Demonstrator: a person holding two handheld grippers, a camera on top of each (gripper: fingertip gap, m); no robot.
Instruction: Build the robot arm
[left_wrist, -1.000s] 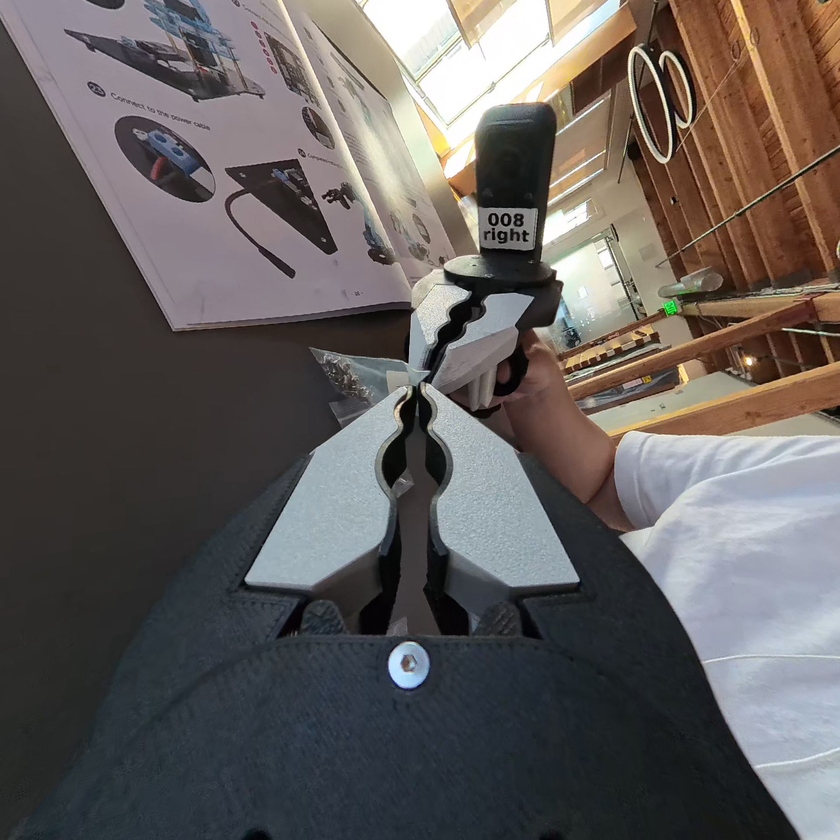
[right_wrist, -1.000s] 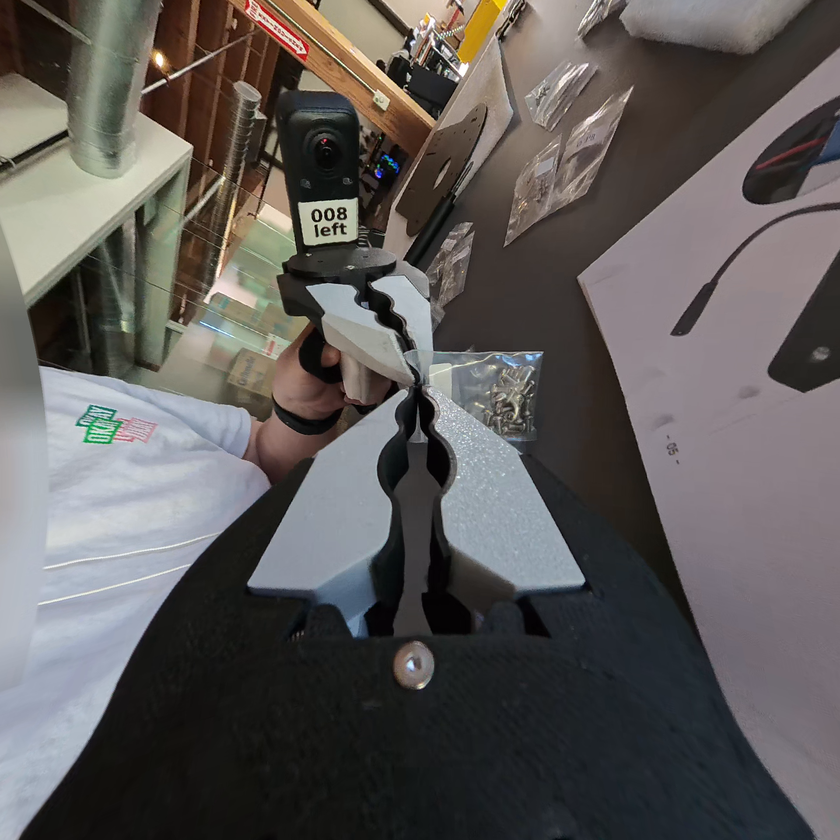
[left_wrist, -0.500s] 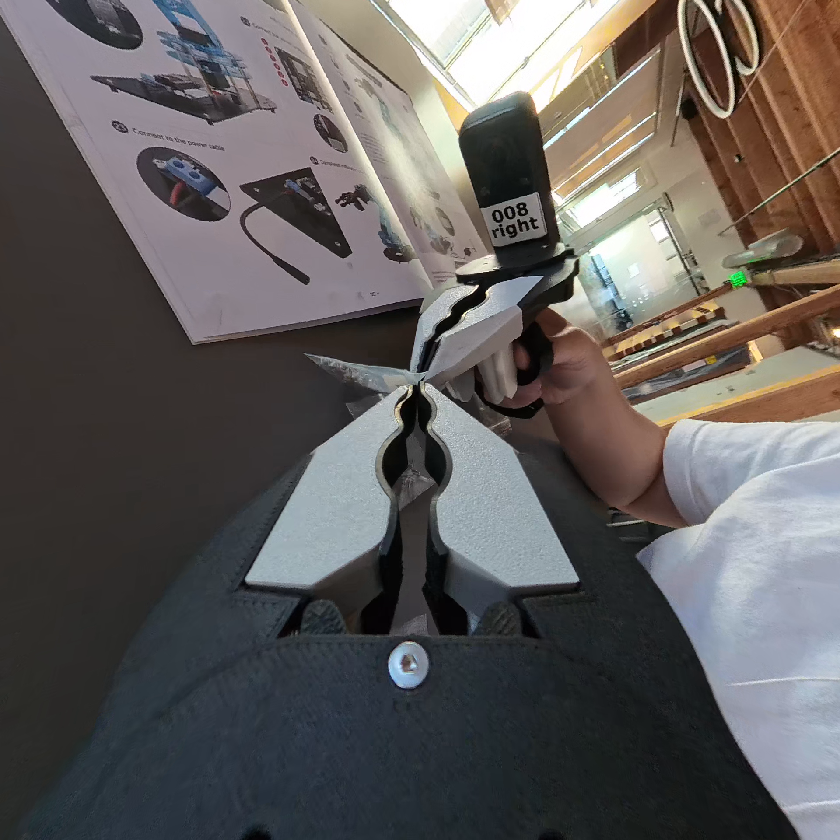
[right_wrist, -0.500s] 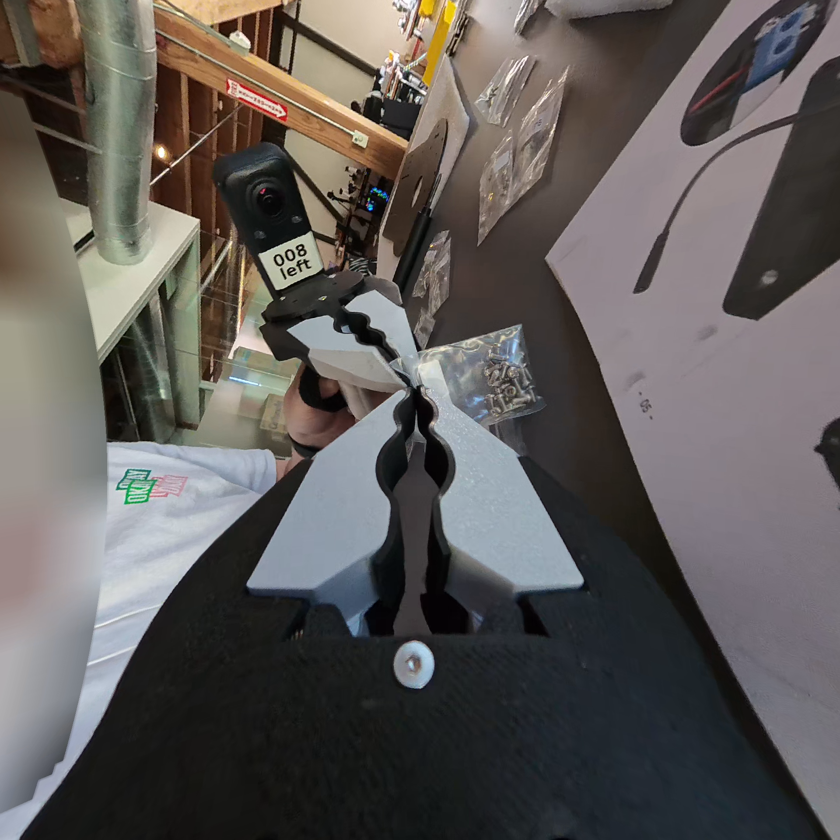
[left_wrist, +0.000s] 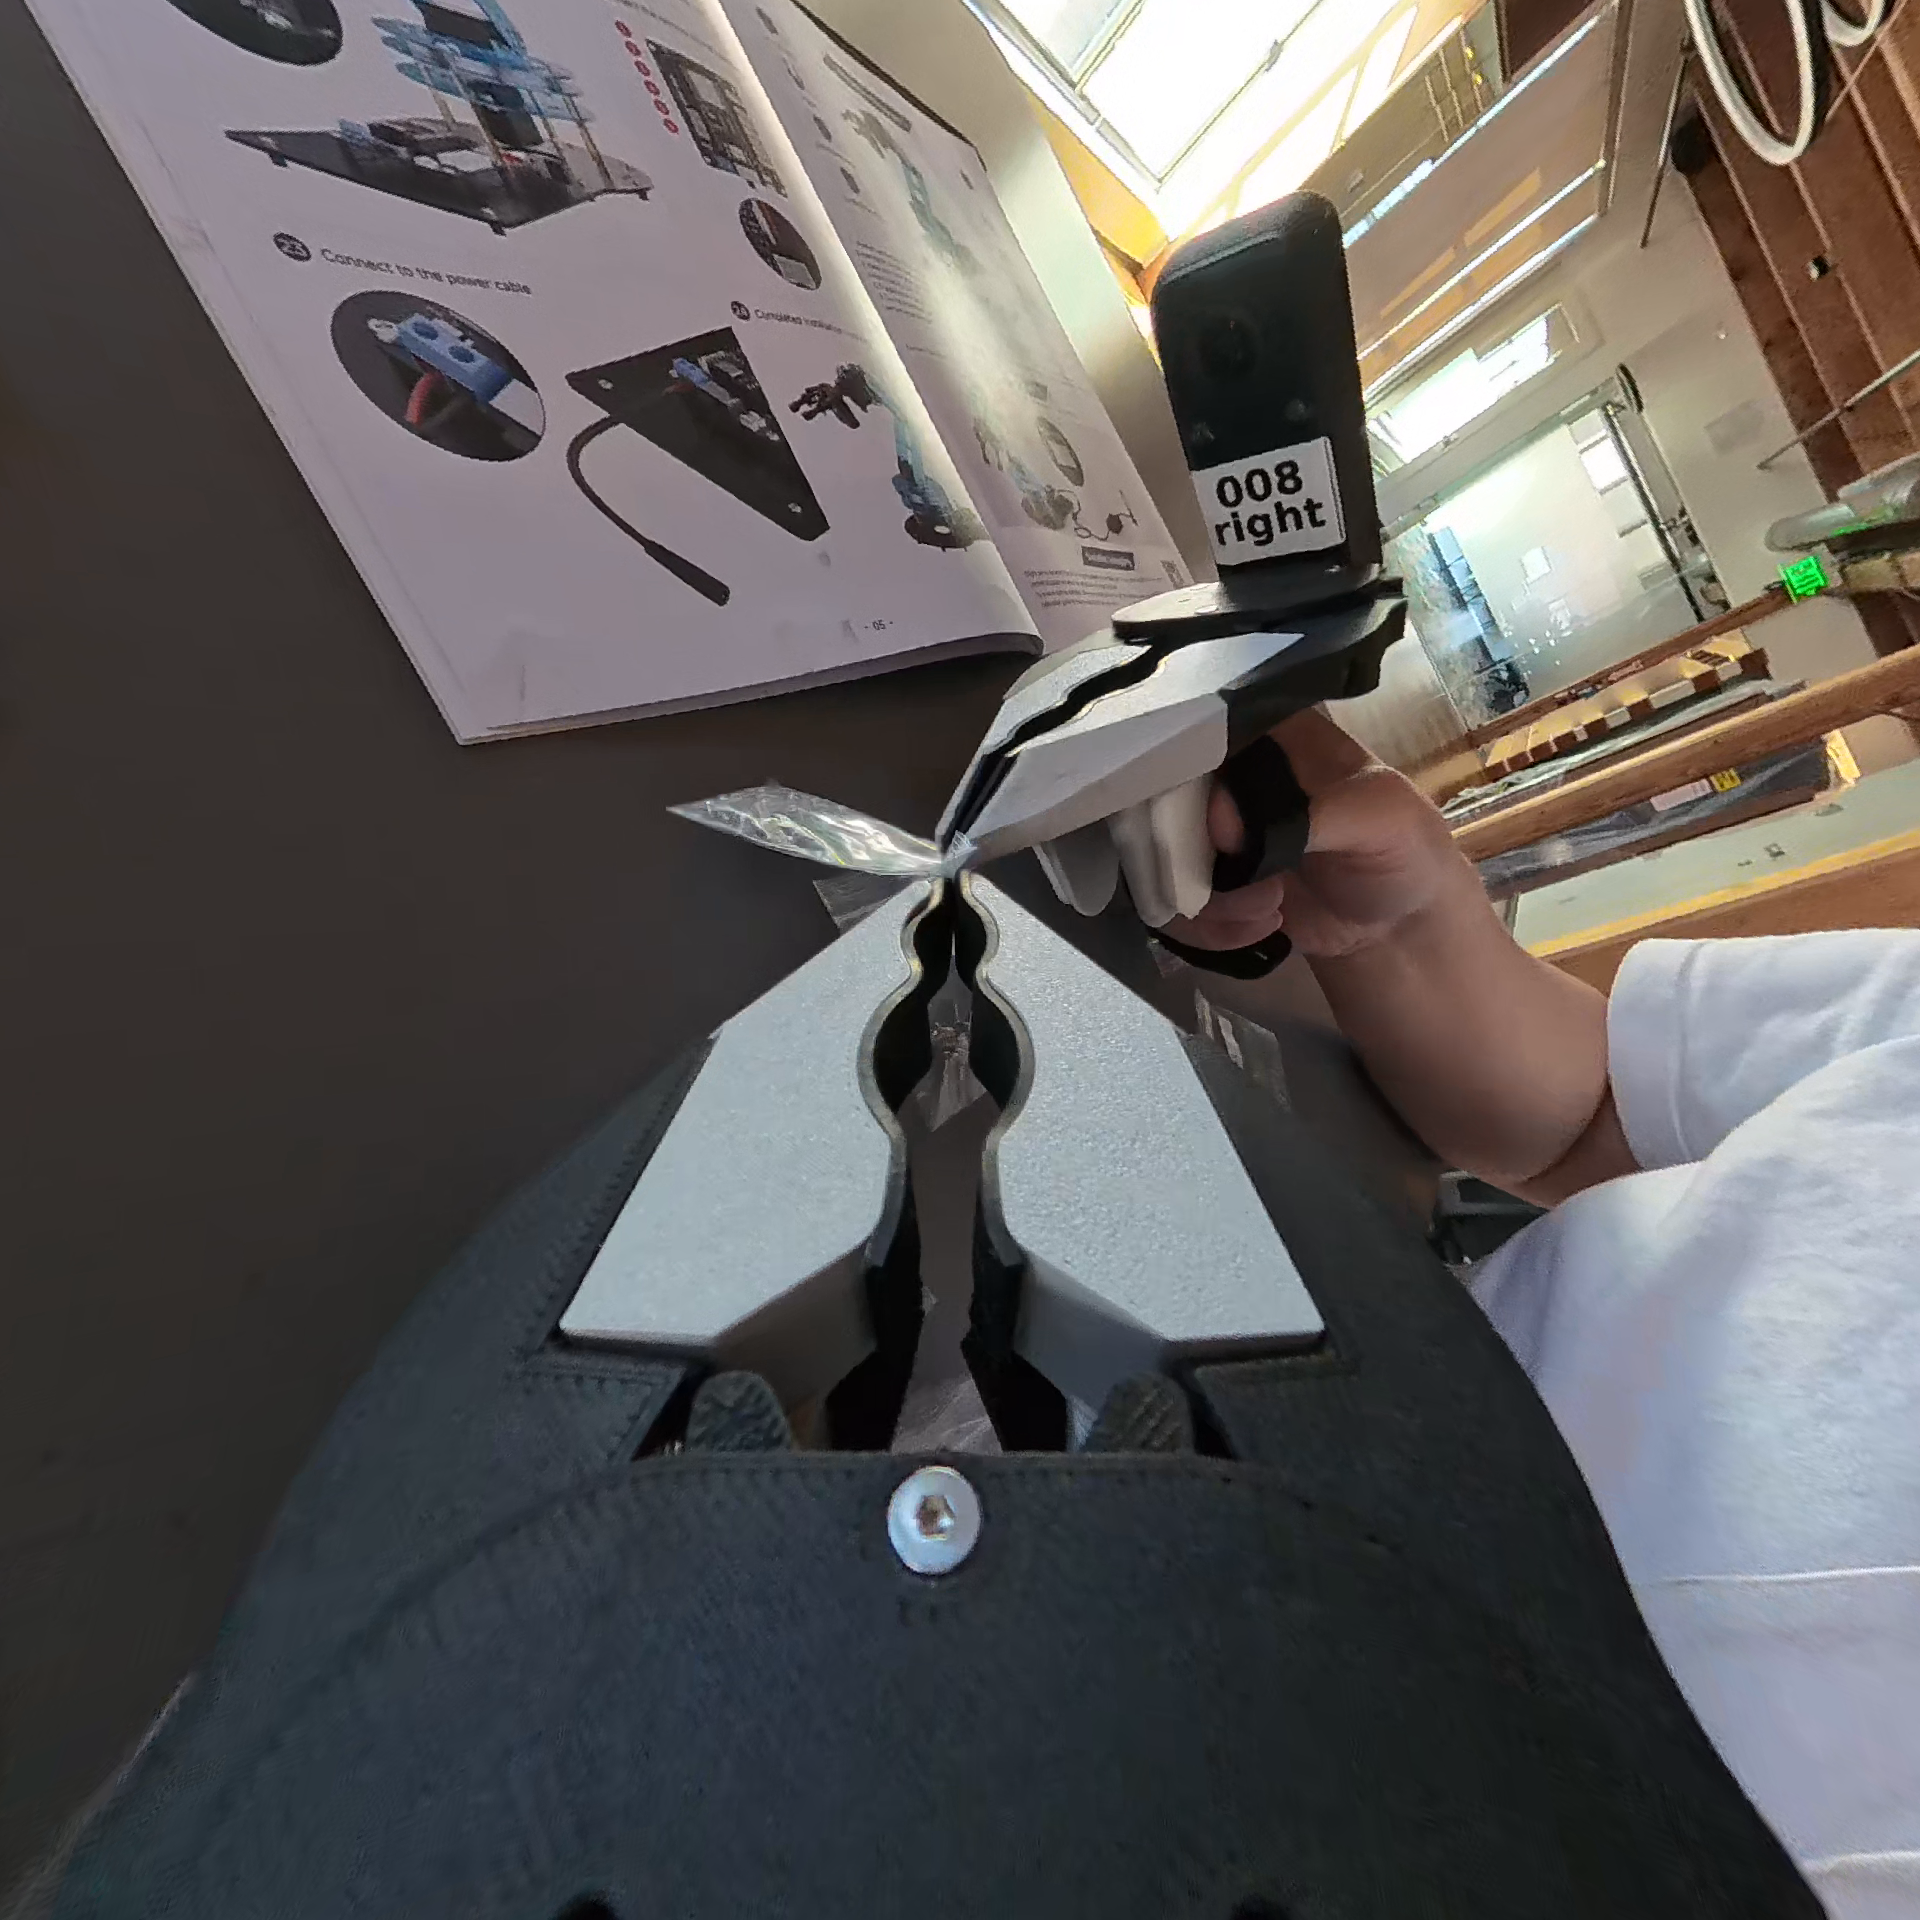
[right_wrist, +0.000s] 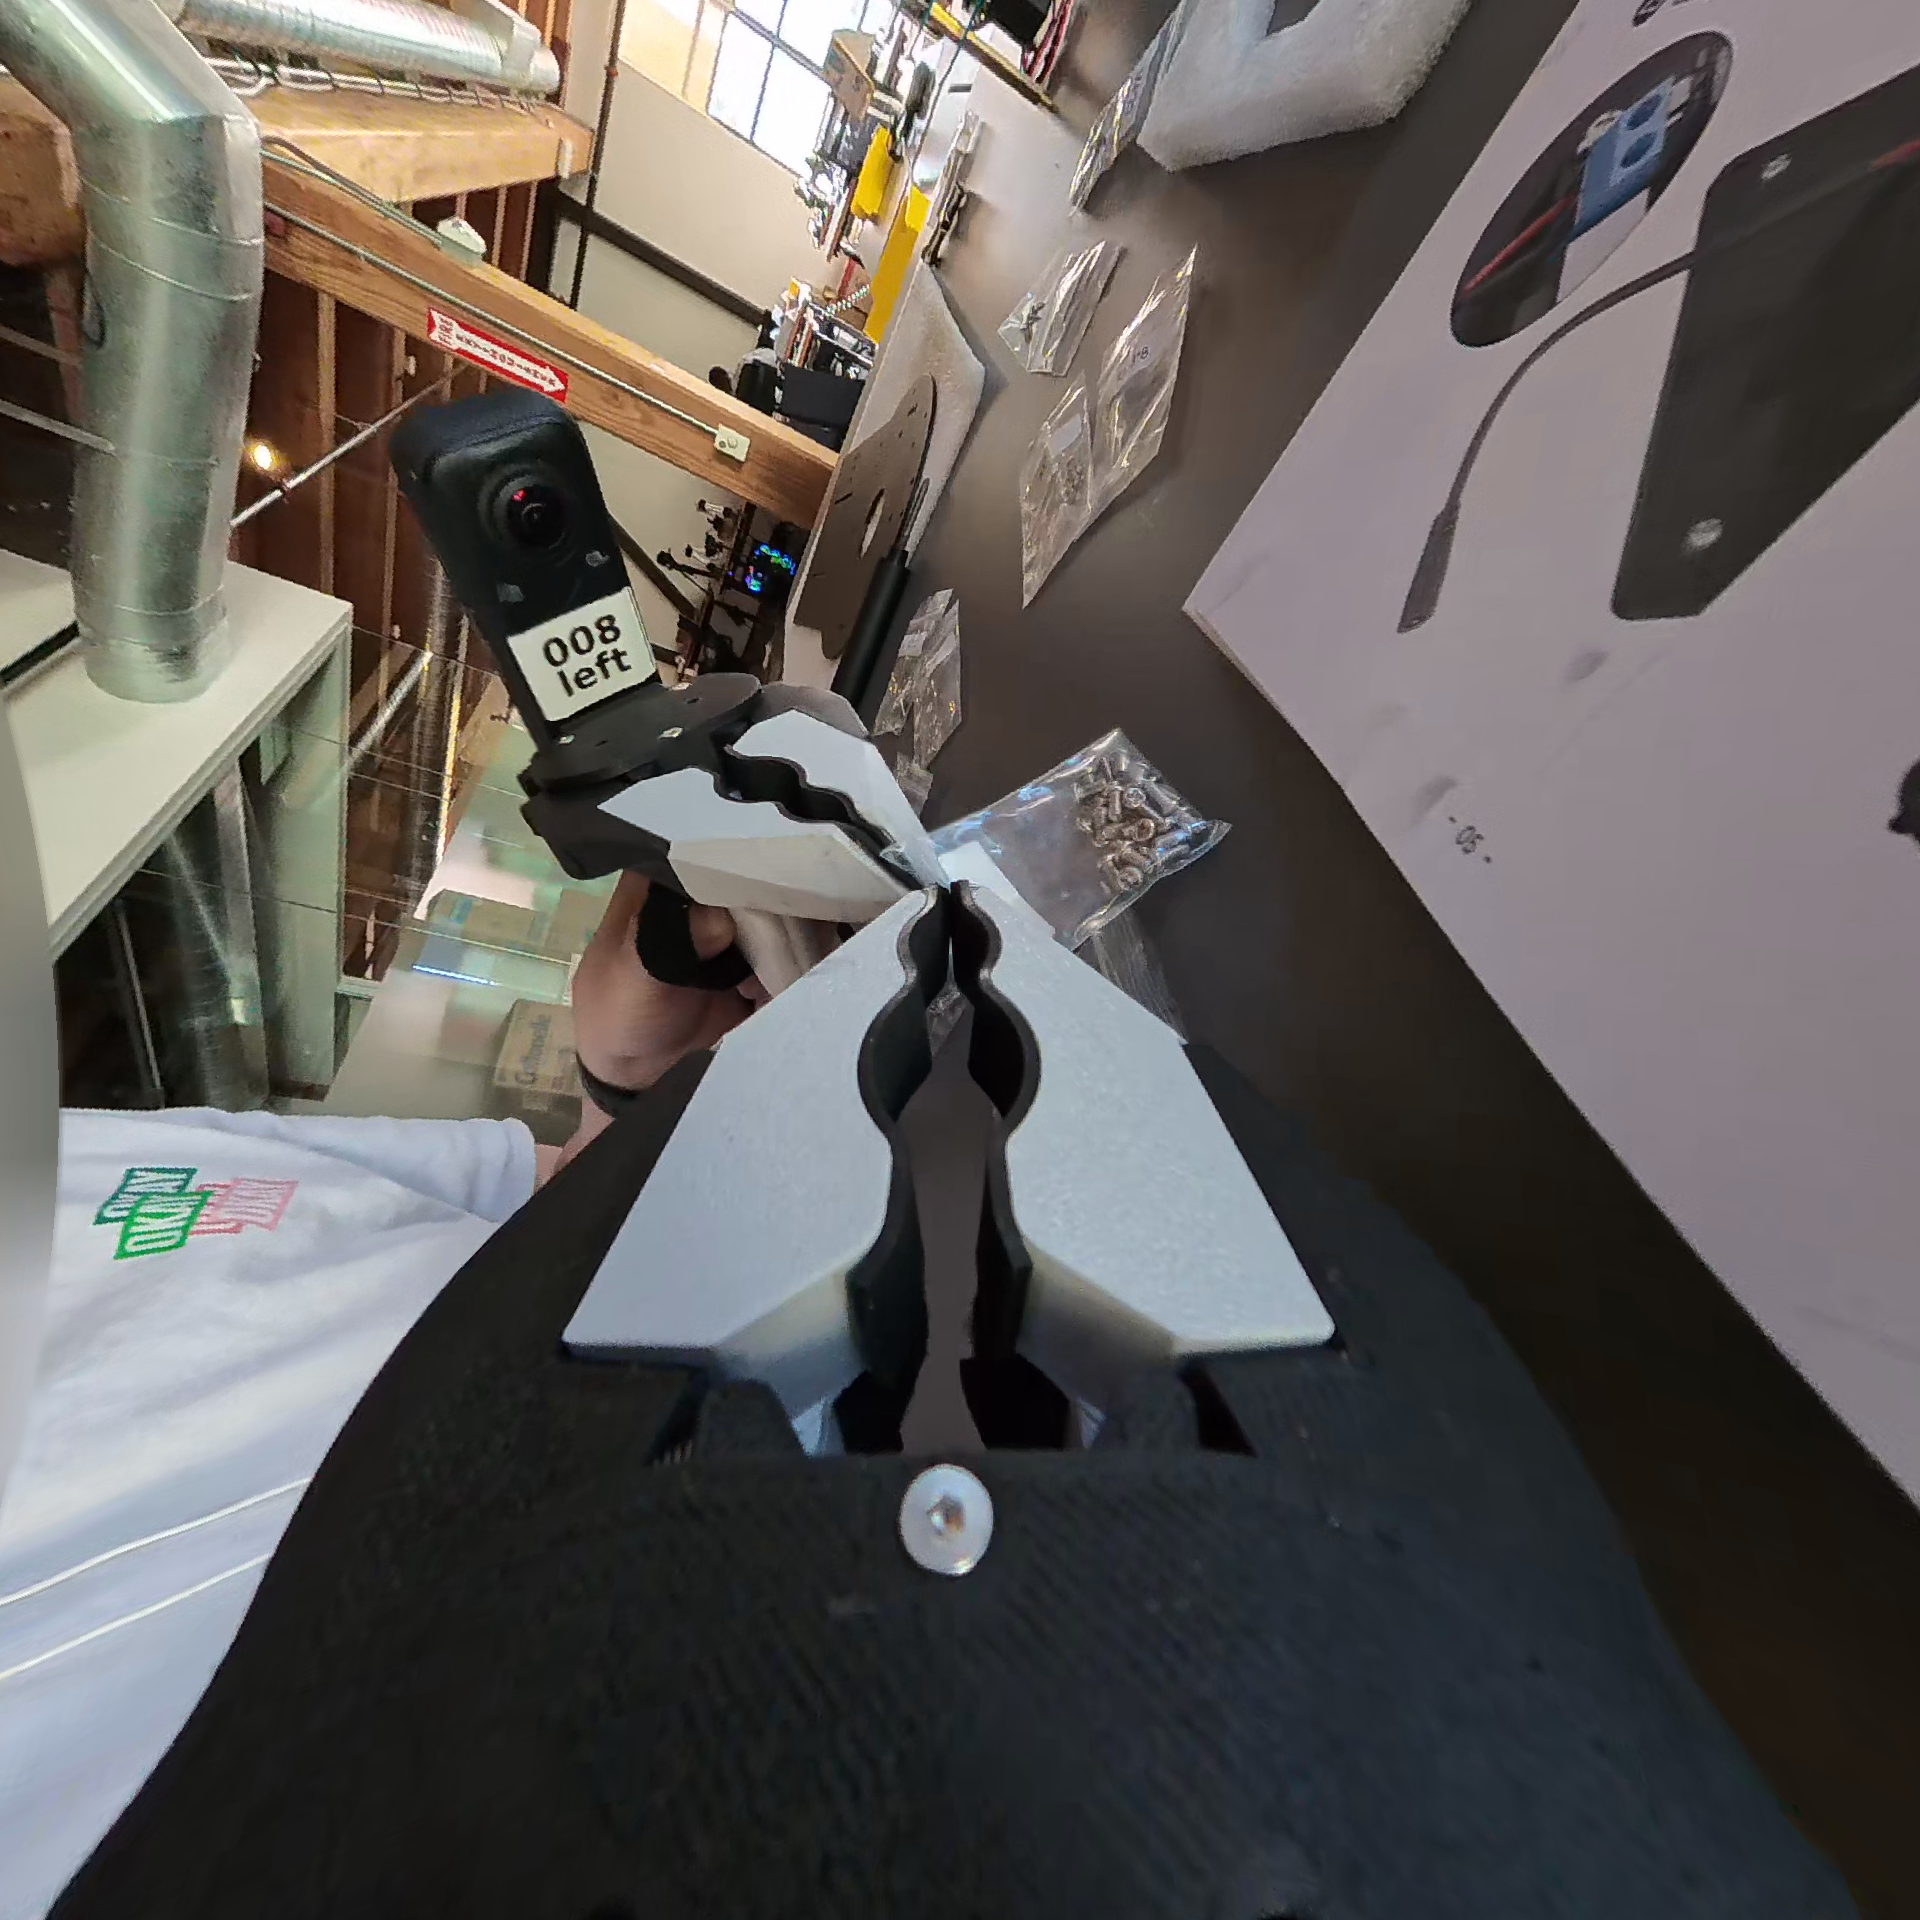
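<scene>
A small clear plastic bag of silver screws (right_wrist: 1127, 821) hangs between the two grippers just above the dark table (right_wrist: 1299, 883). My right gripper (right_wrist: 951, 896) is shut on one edge of the bag. My left gripper (left_wrist: 954, 891) is shut on the same bag, tip to tip with the right one. In the left wrist view the bag (left_wrist: 810, 826) sticks out to the left as a thin crumpled strip, and the right gripper (left_wrist: 954, 844) comes in from the right, held by a hand. In the right wrist view the left gripper (right_wrist: 916, 878) comes in from the left.
An open instruction booklet (left_wrist: 623, 364) lies on the table beyond the grippers and also shows in the right wrist view (right_wrist: 1662, 675). Further bags of small parts (right_wrist: 1138, 374), a black round plate (right_wrist: 873, 520) and white foam (right_wrist: 1299, 83) lie farther along the table. A person in a white shirt (left_wrist: 1714, 1351) stands close. Only a small space, under 4 cm, lies between the two pairs of fingers.
Both grippers have stayed shut on the bag and lifted it off the table. They have turned so their bodies point further apart, and the bag's free end now sticks out.
</scene>
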